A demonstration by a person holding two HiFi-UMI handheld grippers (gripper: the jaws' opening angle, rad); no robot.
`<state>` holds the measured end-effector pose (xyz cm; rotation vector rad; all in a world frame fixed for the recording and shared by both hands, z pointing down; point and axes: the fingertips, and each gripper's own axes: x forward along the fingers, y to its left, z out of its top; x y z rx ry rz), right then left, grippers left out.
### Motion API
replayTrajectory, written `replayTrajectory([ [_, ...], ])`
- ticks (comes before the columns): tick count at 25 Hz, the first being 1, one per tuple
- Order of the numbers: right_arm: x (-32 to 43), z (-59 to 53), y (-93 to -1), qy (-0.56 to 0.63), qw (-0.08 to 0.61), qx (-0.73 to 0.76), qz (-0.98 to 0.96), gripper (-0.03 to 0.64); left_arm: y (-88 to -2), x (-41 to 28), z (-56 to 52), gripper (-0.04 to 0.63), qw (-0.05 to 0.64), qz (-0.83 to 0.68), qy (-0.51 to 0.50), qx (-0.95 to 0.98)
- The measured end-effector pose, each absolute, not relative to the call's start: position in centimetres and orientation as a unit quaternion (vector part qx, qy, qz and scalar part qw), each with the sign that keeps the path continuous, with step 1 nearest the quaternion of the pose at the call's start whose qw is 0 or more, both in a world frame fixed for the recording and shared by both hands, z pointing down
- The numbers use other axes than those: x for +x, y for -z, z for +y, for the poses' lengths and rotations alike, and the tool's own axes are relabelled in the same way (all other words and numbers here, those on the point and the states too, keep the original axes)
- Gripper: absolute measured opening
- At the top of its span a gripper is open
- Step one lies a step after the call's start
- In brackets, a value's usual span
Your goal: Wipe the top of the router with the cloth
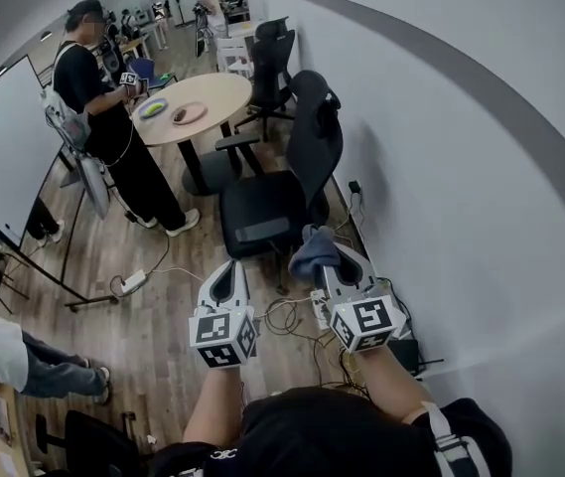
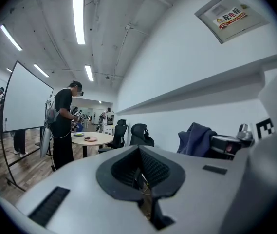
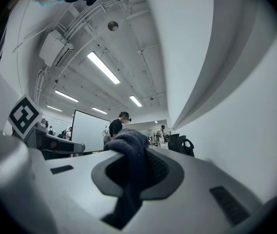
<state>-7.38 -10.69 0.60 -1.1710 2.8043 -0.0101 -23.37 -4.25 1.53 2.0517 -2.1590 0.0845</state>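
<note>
The white wall (image 1: 481, 167) ran along the person's right side, and a black office chair (image 1: 272, 207) stood on the floor ahead. The right gripper (image 1: 334, 264), the one nearer the wall, had its jaws clamped on the dark blue cloth (image 1: 314, 253), which bulged past the tips. The left gripper (image 1: 226, 278) had its jaws pressed together on nothing. I could not see a router for certain. A dark box (image 1: 404, 354) low by the wall, below the right gripper, was perhaps it, so I judged the cloth had to go down and rightward.
</note>
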Motion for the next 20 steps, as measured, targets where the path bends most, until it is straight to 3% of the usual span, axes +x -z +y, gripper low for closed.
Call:
replayTrajectory([
  [20, -7.4, -12.5, -1.0, 0.017, 0.04, -0.396, 0.917, 0.021, -2.7, -22.9, -6.3, -0.003, 0.1, -0.713, -0.056, 0.692],
])
